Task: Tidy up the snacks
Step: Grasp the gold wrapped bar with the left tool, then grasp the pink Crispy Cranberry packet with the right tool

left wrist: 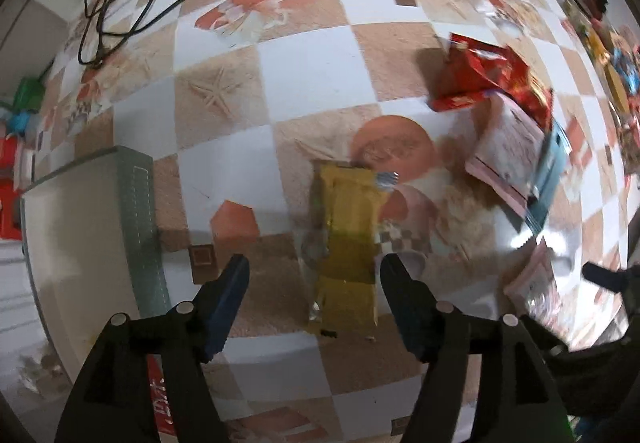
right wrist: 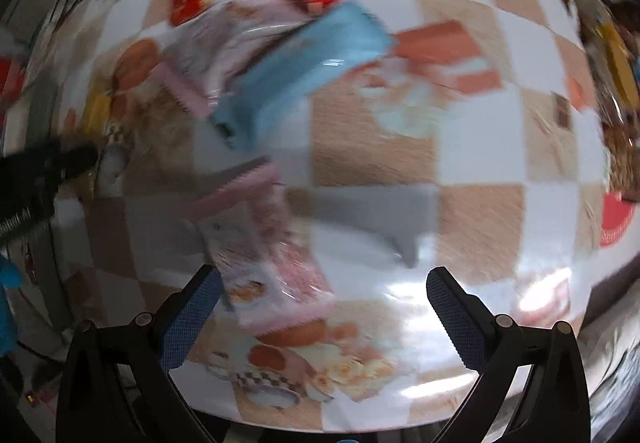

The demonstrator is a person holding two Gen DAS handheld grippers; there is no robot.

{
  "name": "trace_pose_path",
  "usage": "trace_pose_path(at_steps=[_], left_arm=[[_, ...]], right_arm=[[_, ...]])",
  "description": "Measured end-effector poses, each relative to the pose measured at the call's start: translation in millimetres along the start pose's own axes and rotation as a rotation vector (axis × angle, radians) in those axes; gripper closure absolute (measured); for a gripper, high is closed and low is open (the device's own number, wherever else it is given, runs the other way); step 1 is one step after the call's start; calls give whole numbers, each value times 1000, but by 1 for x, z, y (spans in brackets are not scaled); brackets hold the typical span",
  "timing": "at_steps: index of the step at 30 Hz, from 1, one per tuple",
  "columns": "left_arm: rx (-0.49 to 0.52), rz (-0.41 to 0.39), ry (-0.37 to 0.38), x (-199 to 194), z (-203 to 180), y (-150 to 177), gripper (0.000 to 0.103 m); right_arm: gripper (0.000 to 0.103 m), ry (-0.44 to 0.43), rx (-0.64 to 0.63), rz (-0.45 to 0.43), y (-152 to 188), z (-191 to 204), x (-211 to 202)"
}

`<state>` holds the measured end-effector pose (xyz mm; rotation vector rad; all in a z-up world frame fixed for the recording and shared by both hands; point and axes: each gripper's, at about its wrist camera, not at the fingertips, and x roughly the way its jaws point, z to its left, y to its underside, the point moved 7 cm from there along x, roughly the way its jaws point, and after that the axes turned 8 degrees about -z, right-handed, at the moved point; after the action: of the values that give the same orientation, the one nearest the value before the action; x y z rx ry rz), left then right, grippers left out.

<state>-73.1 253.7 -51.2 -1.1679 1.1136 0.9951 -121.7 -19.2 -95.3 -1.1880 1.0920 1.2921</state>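
Snacks lie loose on the bench [left wrist: 304, 55]; our left gripper [left wrist: 314, 273], released, straddles the yellow pack [left wrist: 348, 243], so we should centre, then lower squarely, while our right gripper [right wrist: 320, 287] hovers unclenched, empty.

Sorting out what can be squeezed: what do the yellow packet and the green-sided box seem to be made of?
Yellow packet: apparently thin plastic or foil film, glossy, with a crinkled clear sealed edge. Green-sided box: looks rigid, perhaps plastic or coated card, matte, with straight flat walls; the view leaves that open.
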Motion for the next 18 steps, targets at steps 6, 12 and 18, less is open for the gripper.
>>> trace_pose_path(at_steps=[6,12,18], left_arm=[[-58,54,16,21,15,4,27],[-21,46,14,30,1,-17,20],[13,60,42,29,-18,-17,31]], right_arm=[[0,54,-67,44,-10,34,15],[0,56,-54,14,-14,40,15],[0,53,-60,76,-7,34,16]])
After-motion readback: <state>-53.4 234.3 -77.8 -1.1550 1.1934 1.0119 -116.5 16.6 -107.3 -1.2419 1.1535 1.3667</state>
